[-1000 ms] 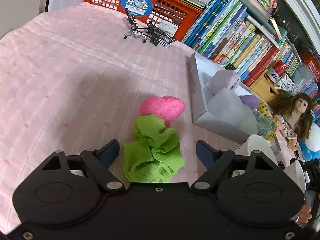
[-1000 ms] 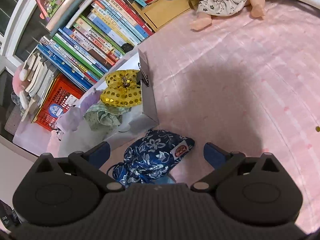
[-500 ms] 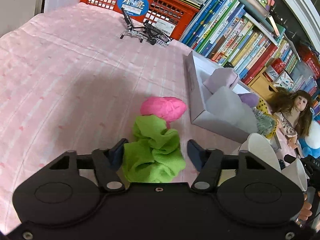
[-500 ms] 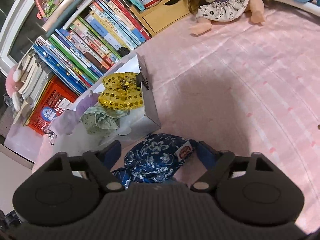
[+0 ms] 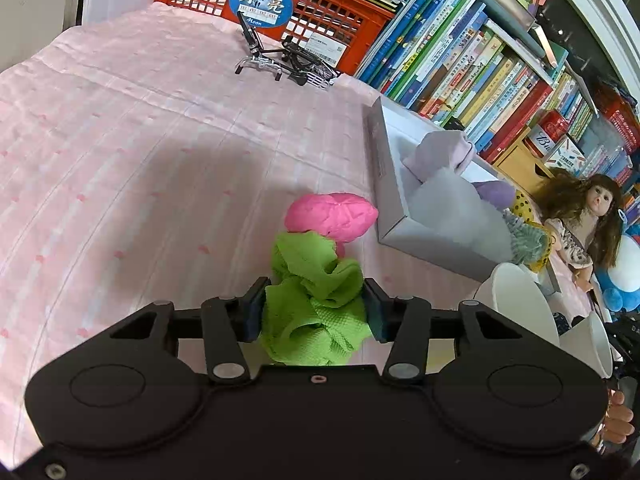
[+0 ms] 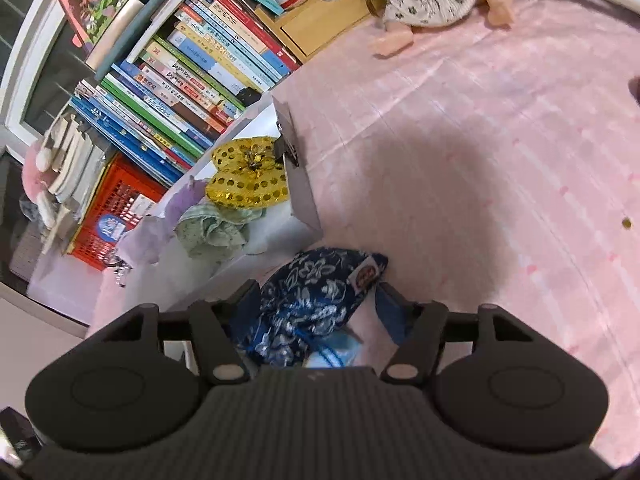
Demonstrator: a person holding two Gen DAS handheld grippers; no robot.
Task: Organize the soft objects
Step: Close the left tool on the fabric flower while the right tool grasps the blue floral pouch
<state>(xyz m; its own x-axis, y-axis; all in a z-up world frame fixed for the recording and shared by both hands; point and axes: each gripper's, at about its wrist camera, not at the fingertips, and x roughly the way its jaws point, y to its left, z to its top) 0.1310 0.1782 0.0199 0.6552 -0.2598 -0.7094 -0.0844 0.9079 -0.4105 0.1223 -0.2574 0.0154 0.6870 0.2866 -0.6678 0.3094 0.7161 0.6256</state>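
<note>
A crumpled green cloth [image 5: 312,272] lies on the pink bedspread, and my left gripper [image 5: 315,309] is closing on it, with both pads pressed into its sides. A pink soft lump [image 5: 332,216] sits just beyond, beside the grey box [image 5: 400,236]. In the right wrist view a blue floral pouch [image 6: 320,280] lies between the fingers of my right gripper [image 6: 316,306], whose jaws are closing. Its left pad touches the pouch and a small gap shows at the right pad. The grey box [image 6: 300,184] holds a yellow sequin bow [image 6: 248,180], a pale green cloth [image 6: 212,232] and a lilac cloth [image 6: 180,204].
Rows of books [image 5: 460,64] and a red crate [image 5: 320,12] line the far side. A small metal bicycle model [image 5: 284,62] stands before the crate. A doll [image 5: 580,224] and a wooden drawer box [image 6: 320,20] lie past the grey box. White cups [image 5: 520,300] stand at the right.
Both grippers' jaws have narrowed from wide open. The left pads have come in onto the green cloth. The right fingers have drawn in around the blue pouch.
</note>
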